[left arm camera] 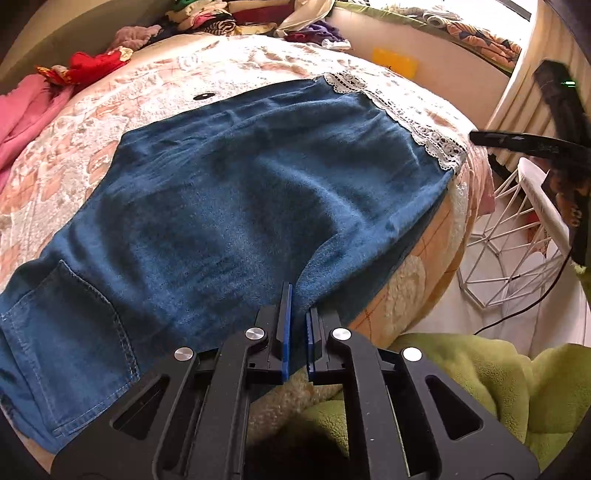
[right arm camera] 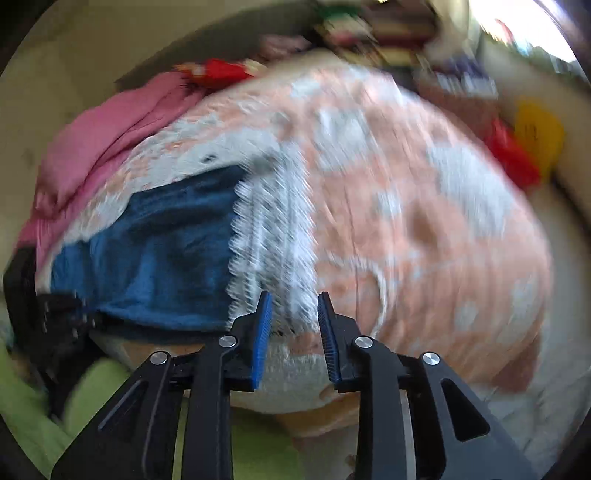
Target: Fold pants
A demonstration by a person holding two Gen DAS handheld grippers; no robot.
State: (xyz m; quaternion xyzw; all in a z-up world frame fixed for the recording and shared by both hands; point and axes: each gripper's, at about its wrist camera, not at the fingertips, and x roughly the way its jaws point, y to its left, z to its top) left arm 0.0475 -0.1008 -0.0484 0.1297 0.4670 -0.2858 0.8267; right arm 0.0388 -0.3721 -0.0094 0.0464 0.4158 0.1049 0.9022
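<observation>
Blue denim pants (left arm camera: 240,192) lie spread flat on a bed, a back pocket (left arm camera: 62,325) near me and a white lace hem (left arm camera: 424,133) at the far right. My left gripper (left arm camera: 297,306) sits at the near edge of the pants, with its jaws shut on a raised fold of denim. In the blurred right wrist view the pants (right arm camera: 159,251) lie to the left. My right gripper (right arm camera: 293,299) hovers at the lace hem (right arm camera: 269,240), open, with nothing pressed between its blue pads.
The bed has a peach and white patterned cover (left arm camera: 166,74). Pink (left arm camera: 22,118) and red (left arm camera: 88,62) clothes and a heap of garments (left arm camera: 221,18) line its far side. A green fleece blanket (left arm camera: 498,387) lies in front. A white wire stand (left arm camera: 517,240) stands off the right edge.
</observation>
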